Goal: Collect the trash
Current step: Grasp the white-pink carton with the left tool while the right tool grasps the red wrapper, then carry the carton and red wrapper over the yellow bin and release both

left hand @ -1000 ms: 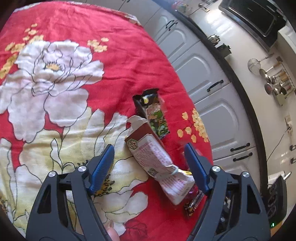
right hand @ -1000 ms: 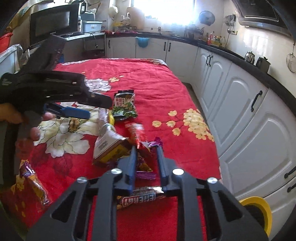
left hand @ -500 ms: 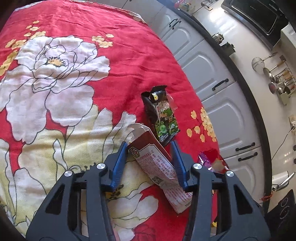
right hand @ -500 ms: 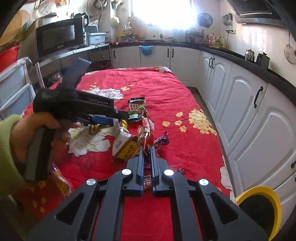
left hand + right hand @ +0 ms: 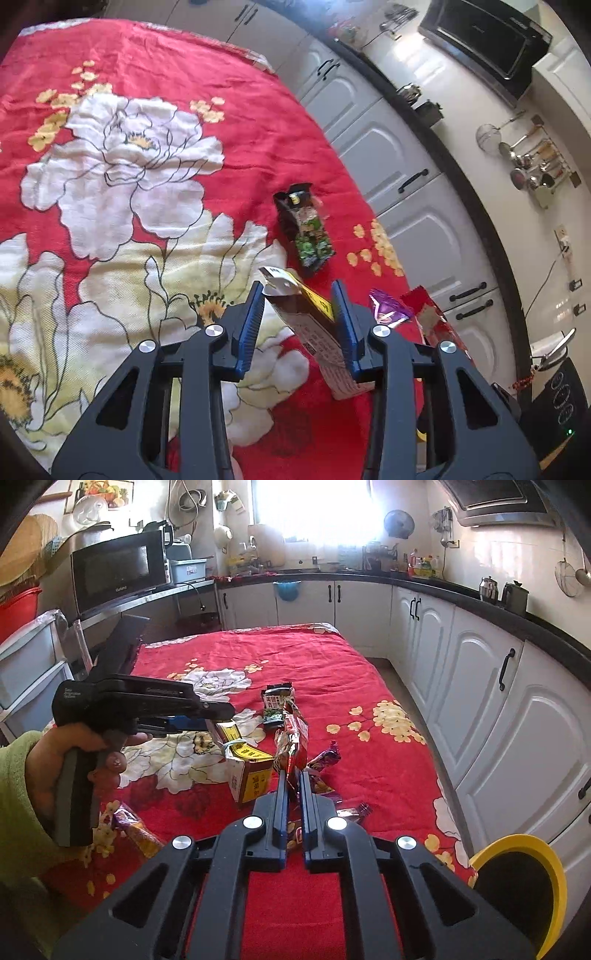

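Wrappers (image 5: 325, 760) crowd beside carton (image 5: 314, 325) clamped in left tongs (image 5: 299, 295).

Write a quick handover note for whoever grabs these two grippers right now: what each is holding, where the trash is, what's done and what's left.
Left gripper: shut on the carton, lifted off the cloth.
Right gripper: shut on the red wrapper, held upright.
Yellow-rimmed bin: on the floor at the table's right corner.
Done: two pieces gripped; no drop into the bin shown.
Left: bin both, then collect the green snack bag, purple wrapper, the wrappers near the table edge and any others.
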The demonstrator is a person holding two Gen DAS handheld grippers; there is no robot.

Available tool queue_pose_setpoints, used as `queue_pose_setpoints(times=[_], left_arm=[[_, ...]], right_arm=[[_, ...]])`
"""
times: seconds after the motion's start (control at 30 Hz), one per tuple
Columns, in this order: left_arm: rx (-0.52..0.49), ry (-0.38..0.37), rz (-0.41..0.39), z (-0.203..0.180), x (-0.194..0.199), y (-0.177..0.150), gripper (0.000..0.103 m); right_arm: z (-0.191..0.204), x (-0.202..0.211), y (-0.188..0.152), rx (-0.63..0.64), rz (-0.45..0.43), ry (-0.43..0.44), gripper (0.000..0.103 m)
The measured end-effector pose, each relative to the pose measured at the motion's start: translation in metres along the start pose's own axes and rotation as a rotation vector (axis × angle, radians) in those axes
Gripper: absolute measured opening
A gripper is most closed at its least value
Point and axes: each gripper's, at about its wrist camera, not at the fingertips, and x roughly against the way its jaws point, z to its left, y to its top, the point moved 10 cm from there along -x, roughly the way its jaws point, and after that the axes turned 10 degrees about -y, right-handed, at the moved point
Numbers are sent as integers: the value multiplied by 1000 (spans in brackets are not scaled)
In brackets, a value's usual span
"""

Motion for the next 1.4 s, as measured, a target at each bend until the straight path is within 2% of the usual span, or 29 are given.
queue_pose_setpoints(times=[0.2, 0.3, 0.7, 1.13, 1.4], left_arm=[[-48, -32, -24, -20, 12, 0, 21], [-104, -29, -35, -35, 18, -1, 19], [-258, -76, -58, -97, 33, -7, 17], [-329, -132, -32, -154, 16, -17, 17], [-391, -181, 0, -206, -8, -30, 17]], right_arm=[[-4, 13, 1, -12, -14, -13, 6], [-9, 20, 1, -17, -22, -28, 6], [-38, 53, 7, -62, -68, -79, 6], [-81, 93, 7, -109, -117, -158, 6], [-120, 124, 1, -160, -153, -219, 6]])
